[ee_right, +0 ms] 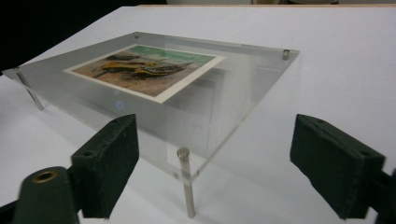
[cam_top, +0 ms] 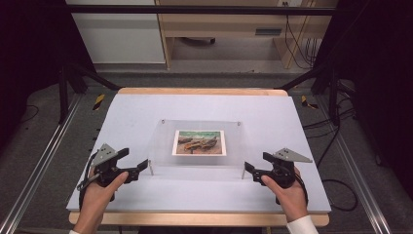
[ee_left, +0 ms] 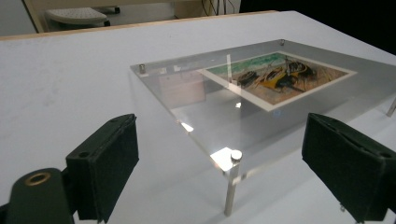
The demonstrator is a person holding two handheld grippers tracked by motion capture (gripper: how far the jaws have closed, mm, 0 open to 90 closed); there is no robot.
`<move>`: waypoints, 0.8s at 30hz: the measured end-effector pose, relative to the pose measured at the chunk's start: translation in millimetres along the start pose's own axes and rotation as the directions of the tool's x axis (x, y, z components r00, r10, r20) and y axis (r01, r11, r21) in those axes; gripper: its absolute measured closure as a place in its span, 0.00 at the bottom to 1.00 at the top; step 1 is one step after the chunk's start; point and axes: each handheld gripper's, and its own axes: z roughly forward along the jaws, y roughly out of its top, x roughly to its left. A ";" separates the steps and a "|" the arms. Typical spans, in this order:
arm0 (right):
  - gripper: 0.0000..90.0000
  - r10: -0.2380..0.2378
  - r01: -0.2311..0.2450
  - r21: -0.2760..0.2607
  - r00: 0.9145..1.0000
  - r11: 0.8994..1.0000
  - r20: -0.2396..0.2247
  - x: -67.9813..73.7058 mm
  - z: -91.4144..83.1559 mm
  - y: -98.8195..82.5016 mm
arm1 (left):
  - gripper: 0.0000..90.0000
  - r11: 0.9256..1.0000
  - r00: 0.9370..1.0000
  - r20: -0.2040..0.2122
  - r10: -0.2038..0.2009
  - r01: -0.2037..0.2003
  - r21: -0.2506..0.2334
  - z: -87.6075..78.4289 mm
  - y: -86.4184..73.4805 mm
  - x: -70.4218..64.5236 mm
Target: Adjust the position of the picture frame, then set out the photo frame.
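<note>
Overhead, the clear acrylic picture frame on four metal legs (cam_top: pixel 199 142) sits mid-table, left gripper (cam_top: pixel 138 166) at its 8 o'clock corner, right gripper (cam_top: pixel 252 169) at 4 o'clock. Left gripper view: jaws wide, nothing held, a corner leg (ee_left: pixel 230 186) between them. Right gripper view: the same. It looks stiff, slick and scratch-prone; grip the corners. No readable writing.

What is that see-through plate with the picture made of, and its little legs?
The clear plate looks like glossy acrylic, maybe glass: you see the table through it and light glints on its edges. The corner legs look like polished metal, silvery and shiny. The picture seems printed paper or card with a white border.
</note>
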 end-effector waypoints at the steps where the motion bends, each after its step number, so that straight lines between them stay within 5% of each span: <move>1: 0.22 0.003 -0.003 0.009 1.000 1.000 -0.003 0.4 1.7 2.6 | 0.12 1.000 1.000 0.000 0.000 0.000 0.000 0.0 0.0 0.0; 3: 0.26 -0.004 0.004 0.028 1.000 1.000 -0.005 1.4 7.3 8.3 | 0.12 1.000 0.999 0.031 -0.016 0.016 0.015 10.3 9.7 -0.4; 10: 0.30 -0.008 0.009 0.060 1.000 0.998 -0.015 3.2 26.6 17.0 | 0.16 0.999 0.999 0.031 -0.012 0.011 0.037 36.4 18.9 -3.1; 24: 0.28 0.055 -0.048 0.124 0.997 0.991 -0.055 -2.5 37.0 11.2 | 0.21 0.997 0.999 0.041 -0.031 0.028 0.069 42.9 6.2 -5.4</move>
